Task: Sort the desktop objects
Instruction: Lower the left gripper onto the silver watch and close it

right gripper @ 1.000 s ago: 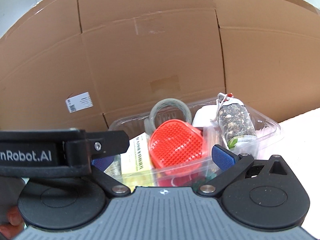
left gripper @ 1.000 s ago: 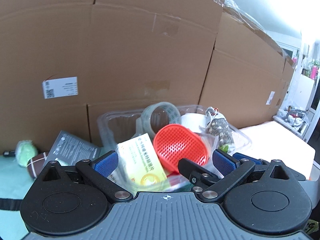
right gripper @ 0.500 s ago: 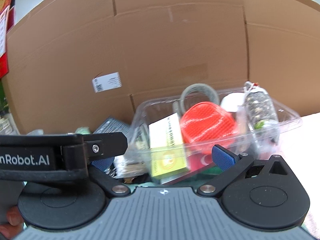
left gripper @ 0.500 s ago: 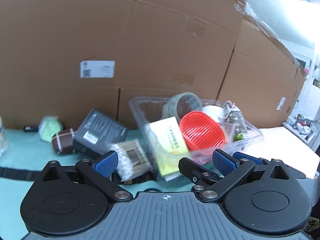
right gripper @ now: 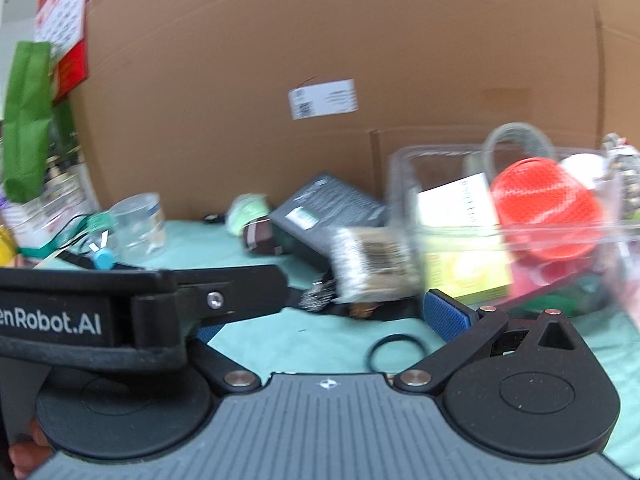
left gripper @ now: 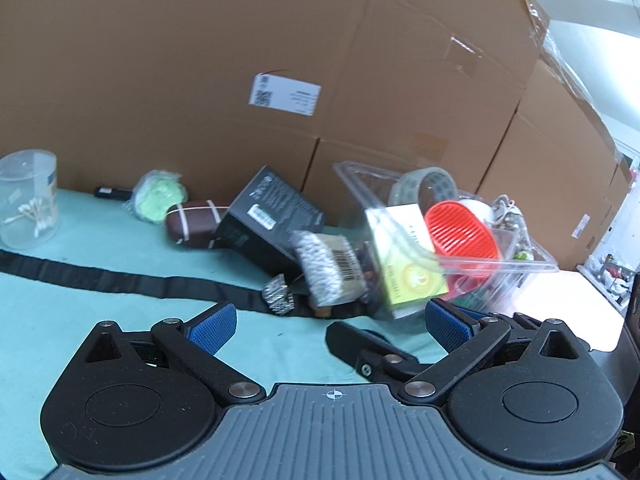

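From the left wrist camera, my left gripper (left gripper: 328, 322) has its jaws spread wide with nothing between them, hanging over the teal mat of the desk (left gripper: 80, 280). Ahead of it the clear plastic tray (left gripper: 532, 266) sits toward the desk's right side, already holding a yellow box (left gripper: 408, 264), a red mesh basket (left gripper: 460, 236) and a tape roll (left gripper: 426, 186). Outside the tray, toward the back edge near the cardboard wall, lie a black box (left gripper: 272, 216), a small football (left gripper: 194, 224), a green ball (left gripper: 160, 196) and, just left of the tray, a barcoded packet (left gripper: 332, 268); a cotton-swab jar (left gripper: 28, 208) stands at the far left. In the right wrist camera the picture is smeared, but my right gripper (right gripper: 332, 320) also reads as wide open and empty, with the left tool's finger crossing its left side. A black ring (right gripper: 396, 352) lies on the mat just in front of it, and the tray (right gripper: 404, 184) is at the right. I judge I am between picks, turning toward the loose items. The next move calls for choosing one, probably the packet or the ring, squaring the jaws on it and lowering carefully, since the ring lies flat and offers little to pinch.
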A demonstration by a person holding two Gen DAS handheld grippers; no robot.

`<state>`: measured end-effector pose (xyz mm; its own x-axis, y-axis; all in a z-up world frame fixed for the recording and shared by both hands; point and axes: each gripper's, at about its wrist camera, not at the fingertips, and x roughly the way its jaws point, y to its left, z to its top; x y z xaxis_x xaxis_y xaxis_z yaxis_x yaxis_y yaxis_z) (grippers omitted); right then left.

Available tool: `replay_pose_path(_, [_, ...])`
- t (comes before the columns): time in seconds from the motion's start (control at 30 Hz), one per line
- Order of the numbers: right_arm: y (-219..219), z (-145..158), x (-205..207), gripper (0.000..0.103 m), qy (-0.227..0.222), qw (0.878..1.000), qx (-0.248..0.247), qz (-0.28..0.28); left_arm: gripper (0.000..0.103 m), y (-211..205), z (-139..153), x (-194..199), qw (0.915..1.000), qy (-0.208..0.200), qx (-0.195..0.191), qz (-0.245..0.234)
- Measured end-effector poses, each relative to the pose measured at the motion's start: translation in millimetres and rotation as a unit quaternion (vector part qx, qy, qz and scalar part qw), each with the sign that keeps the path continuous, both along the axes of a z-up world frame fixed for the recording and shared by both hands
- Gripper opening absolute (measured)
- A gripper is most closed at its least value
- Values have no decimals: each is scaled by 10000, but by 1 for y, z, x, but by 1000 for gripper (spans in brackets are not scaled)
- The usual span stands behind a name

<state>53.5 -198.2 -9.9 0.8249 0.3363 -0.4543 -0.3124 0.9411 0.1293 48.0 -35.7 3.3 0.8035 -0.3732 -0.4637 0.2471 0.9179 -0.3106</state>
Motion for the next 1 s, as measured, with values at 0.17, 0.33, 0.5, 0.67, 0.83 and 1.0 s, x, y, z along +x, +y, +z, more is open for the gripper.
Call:
replay_pose_path(0.17, [11, -17, 13, 103, 191, 9998, -98, 38, 103, 18, -13, 12, 9999, 99, -110, 55])
replay_pose_path(0.33, [14, -28, 25, 101, 277, 9994, -163, -104, 100, 26, -22, 31, 9996, 178, -212, 30])
replay_pose_path(0.5, [14, -37, 38, 92, 467, 9988, -107, -131, 83, 25, -30, 54, 9995, 286, -132, -54])
replay_pose_path(0.67, [13, -47, 52, 76, 670, 9975, -37, -210, 71, 21, -43, 78, 9983, 557, -3, -148])
replay_pose_path(0.83, [9, -53, 64, 62, 822, 9958, 16, -393, 66, 13, -50, 94, 9975, 658, 64, -248])
replay_pose_path(1.0, [5, -55, 71, 56, 816, 9948, 24, -607, 53, 4, -54, 110, 9966, 731, 152, -343])
